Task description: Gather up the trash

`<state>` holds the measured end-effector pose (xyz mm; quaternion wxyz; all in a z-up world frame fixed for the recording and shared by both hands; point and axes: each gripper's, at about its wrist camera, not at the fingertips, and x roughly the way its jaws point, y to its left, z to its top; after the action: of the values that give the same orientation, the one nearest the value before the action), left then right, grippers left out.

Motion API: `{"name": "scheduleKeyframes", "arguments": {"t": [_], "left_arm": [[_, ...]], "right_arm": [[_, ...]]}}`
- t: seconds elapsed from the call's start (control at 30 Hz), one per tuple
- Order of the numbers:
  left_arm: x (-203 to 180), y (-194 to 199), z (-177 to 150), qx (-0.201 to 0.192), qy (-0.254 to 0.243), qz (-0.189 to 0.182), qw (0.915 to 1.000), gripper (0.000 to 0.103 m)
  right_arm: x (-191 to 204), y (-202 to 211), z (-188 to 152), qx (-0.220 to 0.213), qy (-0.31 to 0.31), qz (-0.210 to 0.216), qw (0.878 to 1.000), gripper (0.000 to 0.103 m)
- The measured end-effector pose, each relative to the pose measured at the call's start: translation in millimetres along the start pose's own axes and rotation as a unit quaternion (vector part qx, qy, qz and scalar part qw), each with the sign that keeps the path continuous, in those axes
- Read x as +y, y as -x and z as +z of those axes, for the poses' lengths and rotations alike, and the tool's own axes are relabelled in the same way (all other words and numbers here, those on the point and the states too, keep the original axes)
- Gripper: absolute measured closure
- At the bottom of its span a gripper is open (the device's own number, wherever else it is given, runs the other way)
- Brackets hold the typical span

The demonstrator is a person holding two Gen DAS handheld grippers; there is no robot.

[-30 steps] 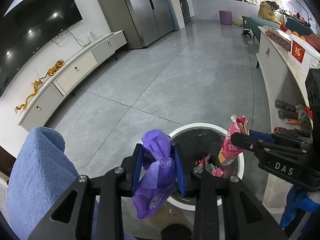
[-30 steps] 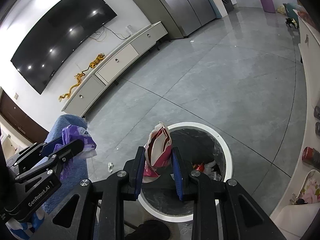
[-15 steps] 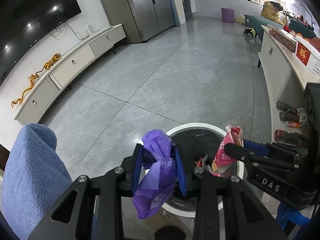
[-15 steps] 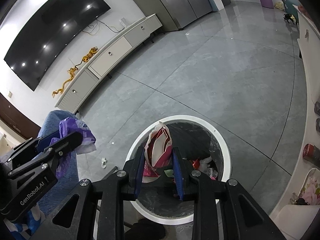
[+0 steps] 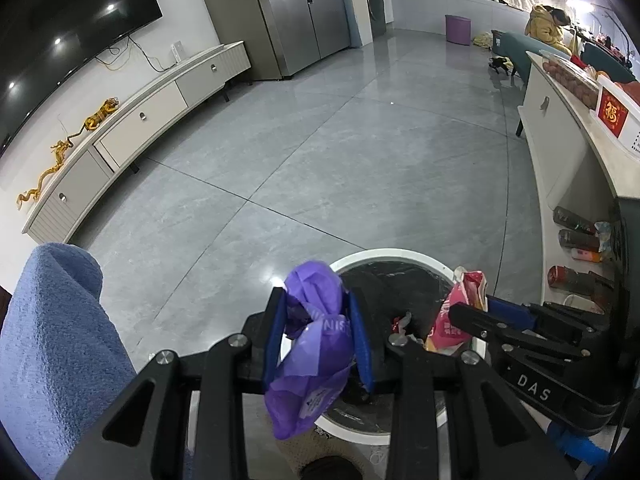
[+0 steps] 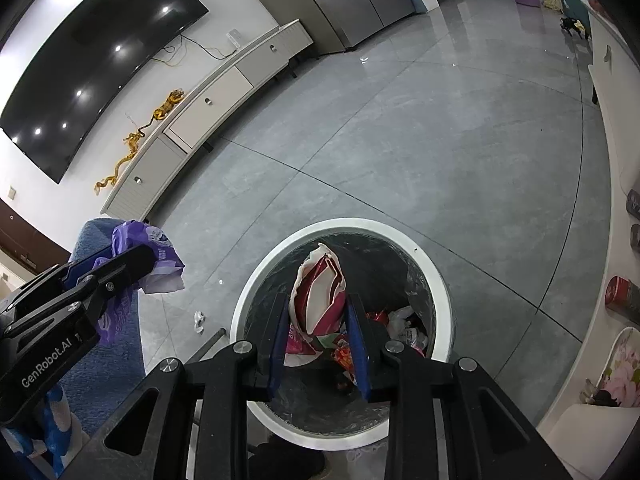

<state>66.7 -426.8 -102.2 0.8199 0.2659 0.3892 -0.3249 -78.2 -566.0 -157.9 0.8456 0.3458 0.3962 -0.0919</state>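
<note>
Grey tiled floor [image 6: 400,140] with a white-rimmed bin [image 6: 430,264], already part-filled with wrappers. Left gripper [image 5: 316,336], jaws narrowly parted and clamped on a crumpled purple bag [image 5: 316,344], hangs at the bin's near-left rim. Right gripper [image 6: 316,332], jaws narrowly parted, pinches a red-and-white packet [image 6: 320,300] directly above the bin's mouth. Both releases remain; a small white scrap [image 6: 199,318] lies left of the bin, uncollected.

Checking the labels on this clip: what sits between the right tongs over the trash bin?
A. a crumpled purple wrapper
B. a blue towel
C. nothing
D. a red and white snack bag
D: in the right wrist view the right tongs are clamped on a red and white snack bag above the white-rimmed trash bin; the purple wrapper is in the left tongs.
</note>
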Motion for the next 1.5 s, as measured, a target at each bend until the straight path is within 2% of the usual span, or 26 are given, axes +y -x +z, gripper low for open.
{"name": "scheduleKeyframes", "arguments": {"t": [0.3,0.63,0.7,0.73,0.77,0.83,0.93,1.23,1.3,1.33,1.5], "left_arm": [[12.9,-16.4,3.4,0.021,0.042,-0.037,0.9982,0.072],[29.8,-27.2,2.4,0.042,0.092,-0.083,0.9914,0.072],[33.7,-26.2,3.4,0.041,0.100,-0.090,0.9901,0.067],[36.4,-24.2,3.8,0.039,0.106,-0.097,0.9889,0.061],[37.2,-23.0,4.0,0.037,0.110,-0.100,0.9882,0.053],[41.3,-19.0,4.0,0.030,0.120,-0.110,0.9862,0.048],[41.9,-15.4,3.6,0.028,0.124,-0.117,0.9850,0.048],[51.2,6.0,4.4,0.010,0.139,-0.110,0.9841,0.048],[54.1,12.5,3.2,0.005,0.147,-0.110,0.9830,0.045],[56.3,16.5,1.9,0.003,0.152,-0.109,0.9824,0.041],[62.7,51.0,-6.2,-0.034,0.169,-0.091,0.9807,0.038]], "right_arm": [[11.6,-10.6,5.8,0.011,0.015,-0.011,1.000,0.076],[24.5,-28.5,5.2,0.039,0.036,-0.063,0.997,0.075],[26.0,-28.6,4.6,0.041,0.037,-0.068,0.996,0.074],[26.2,-27.9,4.5,0.042,0.040,-0.072,0.996,0.074],[27.4,-27.6,4.5,0.042,0.041,-0.075,0.995,0.072],[28.6,-26.4,4.2,0.041,0.044,-0.082,0.995,0.066],[28.3,-24.4,4.0,0.039,0.042,-0.087,0.995,0.059],[35.8,-11.1,1.0,0.030,0.037,-0.101,0.994,0.044],[39.3,-5.8,0.3,0.026,0.038,-0.108,0.993,0.040],[40.6,-2.5,0.0,0.023,0.040,-0.113,0.993,0.037],[49.2,20.8,-4.9,0.003,0.047,-0.139,0.989,0.025]]}}
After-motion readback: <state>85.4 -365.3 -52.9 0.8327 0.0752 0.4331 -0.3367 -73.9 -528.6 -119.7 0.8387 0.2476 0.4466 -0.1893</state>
